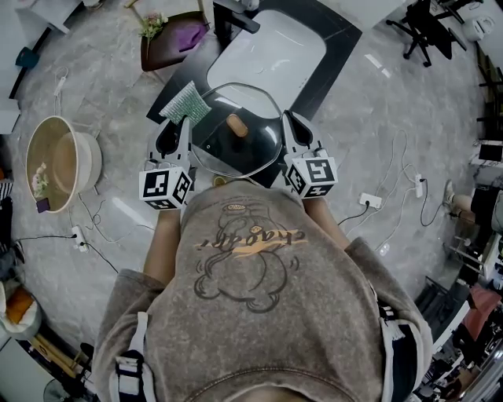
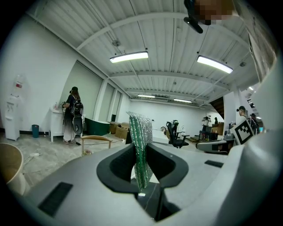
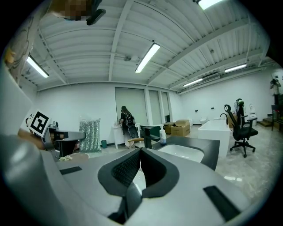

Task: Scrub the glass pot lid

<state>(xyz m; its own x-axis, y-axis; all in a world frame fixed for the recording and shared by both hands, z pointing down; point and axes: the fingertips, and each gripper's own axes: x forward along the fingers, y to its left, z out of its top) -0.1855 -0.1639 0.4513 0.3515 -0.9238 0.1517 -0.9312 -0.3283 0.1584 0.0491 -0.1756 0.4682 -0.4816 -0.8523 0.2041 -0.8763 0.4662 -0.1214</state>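
The glass pot lid (image 1: 250,149) with its wooden knob (image 1: 236,125) hangs level in front of the person's chest, over the dark counter's near end. My right gripper (image 1: 288,119) is shut on the lid's right rim; in the right gripper view its jaws (image 3: 139,153) meet on a thin edge. My left gripper (image 1: 186,123) is at the lid's left rim and is shut on a green glittery scrub pad (image 1: 185,102), which stands upright between the pads (image 2: 140,152). The same scrub pad (image 3: 89,134) shows in the right gripper view, far left.
A white sink basin (image 1: 271,51) in a black counter (image 1: 338,35) lies just beyond the lid, with a black faucet (image 1: 234,17) at its far left. A round beige tub (image 1: 59,162) sits on the floor to the left. Cables and a power strip (image 1: 369,201) lie on the right.
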